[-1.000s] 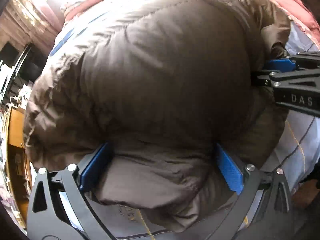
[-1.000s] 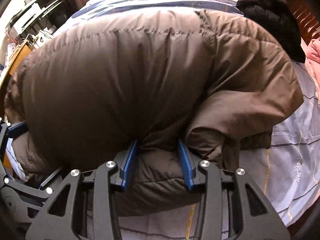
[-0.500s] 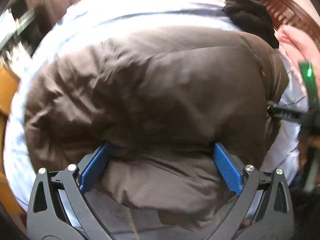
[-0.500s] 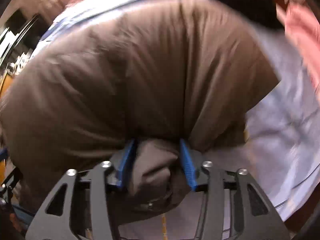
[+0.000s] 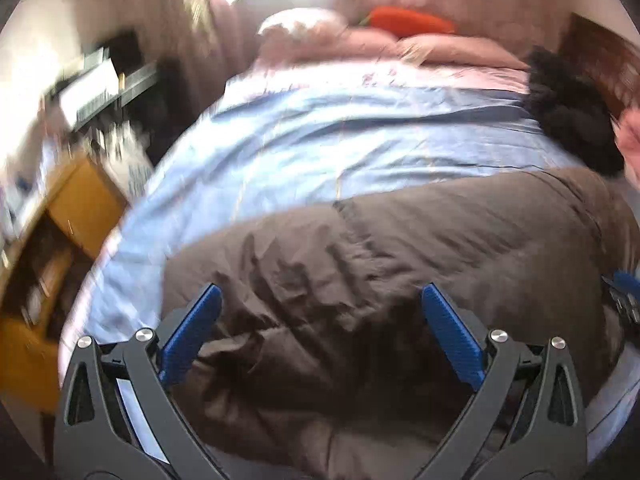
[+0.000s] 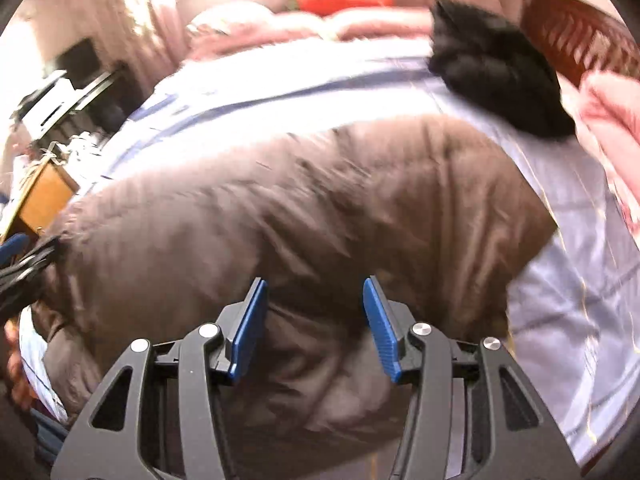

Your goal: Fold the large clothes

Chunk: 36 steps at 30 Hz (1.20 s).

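Observation:
A puffy brown down jacket (image 5: 400, 272) lies folded in a bundle on the near part of the bed; it also shows in the right wrist view (image 6: 300, 216). My left gripper (image 5: 320, 304) is open wide, its blue pads (image 5: 192, 332) above the jacket's near-left part, not clamping it. My right gripper (image 6: 314, 296) is open, its blue pads (image 6: 380, 328) over the jacket's near edge with fabric showing between them but not pinched. The right gripper shows at the right edge of the left wrist view (image 5: 624, 300).
The bed has a light blue sheet (image 5: 320, 152). A black garment (image 6: 492, 64) lies at its far right. Pink bedding (image 5: 400, 44) and an orange cushion (image 5: 404, 20) lie at the head. A wooden cabinet (image 5: 68, 216) and desk clutter stand left of the bed.
Both grippers have let go of the jacket and pulled back and up. The right jaws have opened wider. The jacket now lies lower and farther off, with more sheet in view.

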Each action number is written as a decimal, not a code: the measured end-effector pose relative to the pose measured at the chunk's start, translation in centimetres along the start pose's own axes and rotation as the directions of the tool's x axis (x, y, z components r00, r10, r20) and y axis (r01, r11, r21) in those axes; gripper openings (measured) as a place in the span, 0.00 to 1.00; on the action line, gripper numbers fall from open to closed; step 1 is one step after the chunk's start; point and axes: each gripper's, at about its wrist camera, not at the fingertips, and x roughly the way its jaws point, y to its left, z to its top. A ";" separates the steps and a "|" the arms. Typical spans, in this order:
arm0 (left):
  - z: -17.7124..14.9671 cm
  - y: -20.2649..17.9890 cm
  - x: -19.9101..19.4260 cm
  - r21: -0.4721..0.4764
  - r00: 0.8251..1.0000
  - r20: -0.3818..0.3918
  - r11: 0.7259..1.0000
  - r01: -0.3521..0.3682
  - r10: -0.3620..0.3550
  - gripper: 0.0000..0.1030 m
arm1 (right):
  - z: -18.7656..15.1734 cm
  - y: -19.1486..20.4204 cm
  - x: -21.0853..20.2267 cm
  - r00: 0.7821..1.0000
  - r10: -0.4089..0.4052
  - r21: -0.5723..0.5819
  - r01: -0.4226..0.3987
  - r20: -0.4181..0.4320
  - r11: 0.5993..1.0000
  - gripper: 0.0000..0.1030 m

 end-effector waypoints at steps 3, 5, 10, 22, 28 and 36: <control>-0.9 2.0 3.8 -0.131 0.983 -0.160 0.989 0.071 -0.092 0.98 | 0.1 1.4 -0.4 0.998 0.051 -0.004 -0.051 0.034 0.999 0.51; -1.2 1.6 5.5 -0.107 0.977 -0.206 0.993 0.041 -0.062 0.98 | 0.6 1.9 0.2 0.997 0.072 -0.016 -0.072 0.025 0.997 0.55; -1.9 2.0 4.7 -0.134 0.979 -0.196 0.991 0.027 -0.053 0.92 | 0.7 2.8 0.1 0.998 0.062 -0.033 -0.062 0.012 0.998 0.56; -8.1 -7.9 -5.4 0.212 0.961 -0.194 0.948 0.240 -0.200 0.91 | 2.2 -1.3 -1.2 1.000 0.011 0.052 -0.011 0.016 0.999 0.56; -9.0 -7.4 -1.9 0.201 0.952 -0.273 0.960 0.196 -0.137 0.98 | -0.1 -0.5 2.6 0.981 0.073 0.072 -0.061 -0.181 0.996 0.57; -8.4 -7.3 -5.0 0.175 0.971 -0.147 0.962 0.212 -0.187 0.98 | 0.1 -0.5 0.3 0.995 0.044 0.085 -0.036 -0.085 0.996 0.59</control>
